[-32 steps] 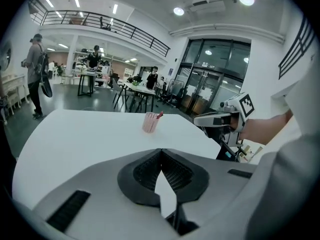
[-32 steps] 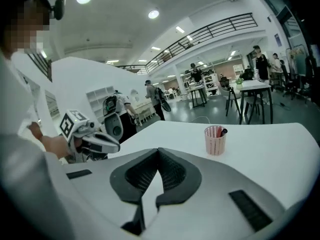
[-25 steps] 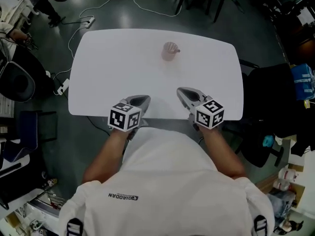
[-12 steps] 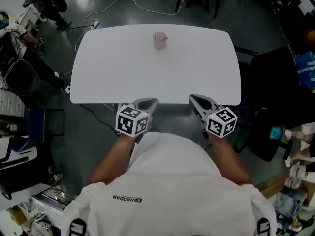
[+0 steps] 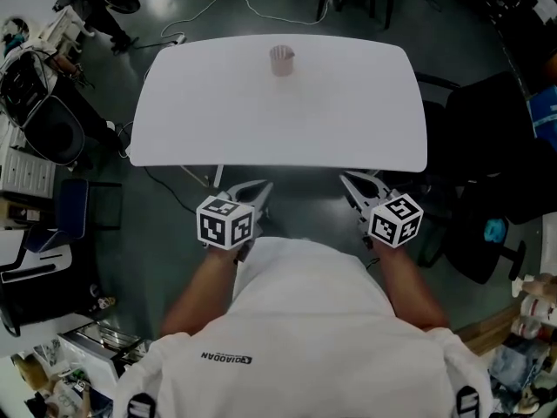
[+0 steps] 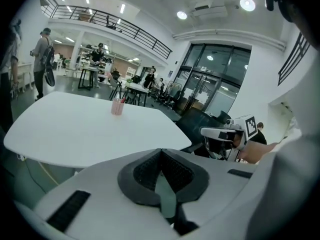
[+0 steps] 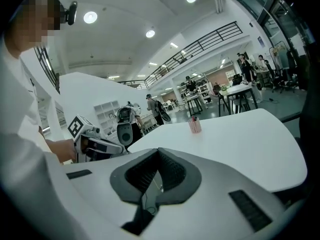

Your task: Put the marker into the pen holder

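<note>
Closest to me, my left gripper (image 6: 161, 152) has its jaws drawn together, the dark pads meeting at the tip with nothing between them. My right gripper (image 7: 159, 152) is the same: jaws closed, pads touching, empty. From the head view both sit just in front of my body, side by side and apart from each other, the left gripper (image 5: 259, 187) and the right gripper (image 5: 351, 181) each pointing forward. Both tips lie just short of the near edge of the white table (image 5: 278, 120), over the grey floor (image 5: 287, 207) rather than over the tabletop.

The near and middle parts of the tabletop are bare. Far across it, close to the back edge and about level with the gap between my two tools, stands the pink pen holder (image 5: 281, 59), upright and well apart from both grippers. Slim tips (image 7: 193, 118) poke above its rim; they are too small for me to say whether one of them is the marker, and I see no marker lying on the table.

To the right of the table is a black chair (image 5: 487, 138), and beyond the far edge a white cable (image 5: 218, 11) runs over the floor
</note>
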`<move>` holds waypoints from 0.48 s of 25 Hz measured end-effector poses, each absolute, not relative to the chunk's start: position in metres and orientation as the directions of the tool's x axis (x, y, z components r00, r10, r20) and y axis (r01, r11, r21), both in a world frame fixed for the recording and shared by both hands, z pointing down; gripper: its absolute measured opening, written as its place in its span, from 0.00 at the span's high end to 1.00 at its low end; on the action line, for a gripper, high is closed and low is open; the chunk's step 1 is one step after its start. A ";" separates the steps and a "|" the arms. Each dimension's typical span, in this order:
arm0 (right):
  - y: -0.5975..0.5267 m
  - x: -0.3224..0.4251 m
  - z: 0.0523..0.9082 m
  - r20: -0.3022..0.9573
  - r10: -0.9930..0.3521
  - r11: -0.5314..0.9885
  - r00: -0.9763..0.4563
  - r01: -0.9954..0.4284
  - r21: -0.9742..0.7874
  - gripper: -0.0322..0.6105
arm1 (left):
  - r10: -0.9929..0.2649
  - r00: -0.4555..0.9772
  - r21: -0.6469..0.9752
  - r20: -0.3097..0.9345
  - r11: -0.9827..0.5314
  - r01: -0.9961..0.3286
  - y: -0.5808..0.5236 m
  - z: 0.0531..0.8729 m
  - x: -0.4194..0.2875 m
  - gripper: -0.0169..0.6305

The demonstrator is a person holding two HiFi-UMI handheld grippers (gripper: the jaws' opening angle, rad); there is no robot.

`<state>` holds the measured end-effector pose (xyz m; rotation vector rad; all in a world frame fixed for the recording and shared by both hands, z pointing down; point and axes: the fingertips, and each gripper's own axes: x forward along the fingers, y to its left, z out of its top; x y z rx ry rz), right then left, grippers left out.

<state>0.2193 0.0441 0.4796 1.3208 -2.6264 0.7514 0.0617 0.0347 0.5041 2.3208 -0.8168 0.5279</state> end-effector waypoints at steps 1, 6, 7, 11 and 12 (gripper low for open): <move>0.044 0.221 0.480 0.305 -0.728 0.499 -0.614 -0.780 -0.379 0.92 | -0.425 0.727 0.409 0.539 -0.622 -0.667 0.034 0.503 0.062 0.93; 0.046 0.220 0.478 0.288 -0.738 0.495 -0.611 -0.779 -0.384 0.92 | -0.430 0.723 0.375 0.541 -0.646 -0.665 0.028 0.497 0.068 0.93; 0.048 0.219 0.477 0.286 -0.738 0.496 -0.612 -0.778 -0.385 0.92 | -0.430 0.722 0.363 0.543 -0.655 -0.663 0.029 0.495 0.070 0.93; 0.051 0.211 0.472 0.269 -0.743 0.498 -0.613 -0.775 -0.389 0.92 | -0.440 0.715 0.318 0.544 -0.680 -0.660 0.027 0.484 0.067 0.93; 0.050 0.209 0.470 0.264 -0.743 0.502 -0.615 -0.773 -0.387 0.92 | -0.447 0.710 0.310 0.544 -0.679 -0.665 0.025 0.483 0.064 0.93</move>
